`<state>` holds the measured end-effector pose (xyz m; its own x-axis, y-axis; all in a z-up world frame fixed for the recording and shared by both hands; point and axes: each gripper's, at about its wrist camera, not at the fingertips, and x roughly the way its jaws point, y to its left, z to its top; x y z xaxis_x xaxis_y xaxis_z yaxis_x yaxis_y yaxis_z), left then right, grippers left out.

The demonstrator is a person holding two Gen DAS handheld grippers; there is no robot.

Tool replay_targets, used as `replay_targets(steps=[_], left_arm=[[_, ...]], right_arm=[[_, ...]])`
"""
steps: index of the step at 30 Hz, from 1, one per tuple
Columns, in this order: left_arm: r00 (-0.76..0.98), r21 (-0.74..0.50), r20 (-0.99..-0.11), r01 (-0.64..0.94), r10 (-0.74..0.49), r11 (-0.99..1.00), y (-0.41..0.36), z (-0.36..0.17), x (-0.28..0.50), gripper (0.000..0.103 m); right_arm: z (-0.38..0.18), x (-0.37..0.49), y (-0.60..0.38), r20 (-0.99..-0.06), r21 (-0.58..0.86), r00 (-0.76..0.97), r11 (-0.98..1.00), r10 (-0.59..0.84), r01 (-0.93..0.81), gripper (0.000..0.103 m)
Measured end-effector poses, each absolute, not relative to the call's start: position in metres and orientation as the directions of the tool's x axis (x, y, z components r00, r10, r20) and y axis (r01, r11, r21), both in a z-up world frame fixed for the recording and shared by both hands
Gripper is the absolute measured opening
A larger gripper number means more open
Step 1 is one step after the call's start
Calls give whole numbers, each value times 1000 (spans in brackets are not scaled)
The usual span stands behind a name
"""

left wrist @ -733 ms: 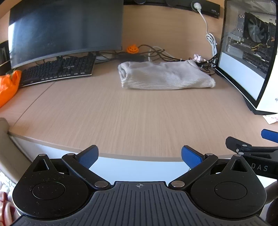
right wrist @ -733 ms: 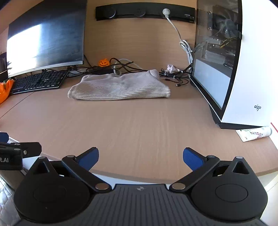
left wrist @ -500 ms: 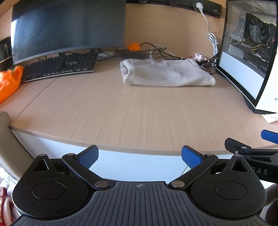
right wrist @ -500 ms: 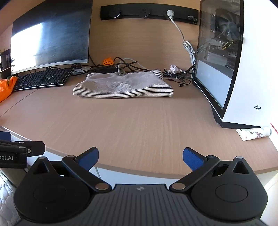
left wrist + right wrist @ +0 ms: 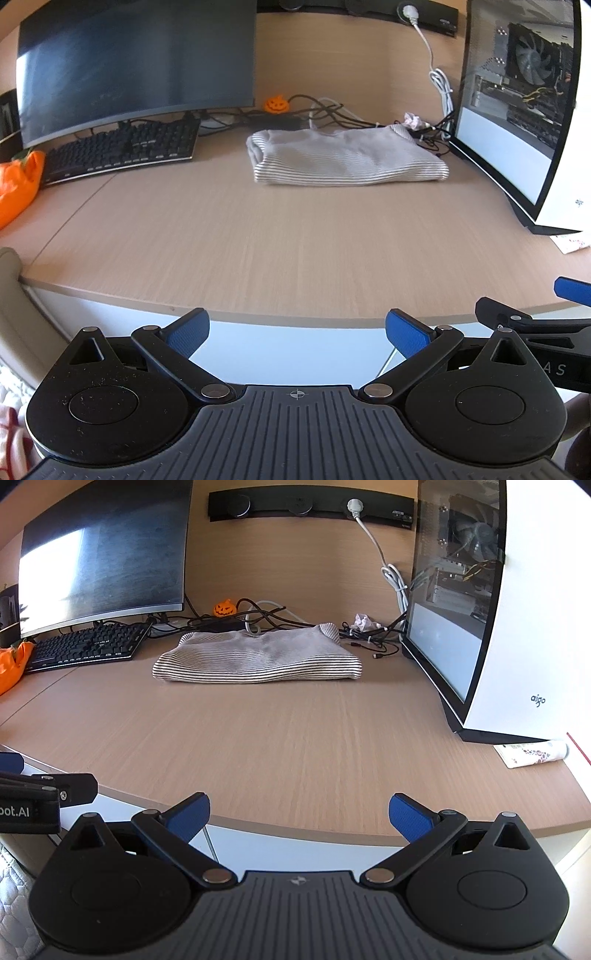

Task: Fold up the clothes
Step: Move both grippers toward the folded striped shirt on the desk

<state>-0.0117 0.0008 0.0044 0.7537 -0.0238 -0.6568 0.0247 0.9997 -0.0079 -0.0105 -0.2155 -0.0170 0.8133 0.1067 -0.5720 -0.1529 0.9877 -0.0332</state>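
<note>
Both grippers are held off the near edge of the desk (image 5: 295, 258), well apart from the work. The left gripper (image 5: 297, 334) has its jaws spread wide with nothing between them; the right gripper (image 5: 299, 816) is in the same condition, spread and empty.

The striped garment (image 5: 258, 661) lies on the far part of the desk, between the keyboard (image 5: 85, 646) and the PC case (image 5: 498, 627), just in front of the tangle of cables (image 5: 277, 616). It is already a compact, layered rectangle. Judge the task as late-stage: either one more fold remains or the fold is complete. The rear edge is partly hidden by its own bulk, so you cannot confirm how many layers it has.

Orientation: the long axis of the garment runs left to right across the desk, roughly parallel to the near desk edge. A rounded fold faces the keyboard end; the ribbed band appears to sit at the rear corner towards the PC case.

If you fold again, the next move calls for a long forward reach. Bring one gripper to each near corner, or to both corners of one short end, and close only on the cloth. Keep clear of the cables behind it.
</note>
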Motion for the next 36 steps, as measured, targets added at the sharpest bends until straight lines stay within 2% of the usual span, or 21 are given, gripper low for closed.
replay_targets(steps=[36], left_arm=[[738,32,-674,16,10,999,-2,-3,14,103]], right_arm=[[-24,18,-218,-590,14,797,988,130,-151,103]])
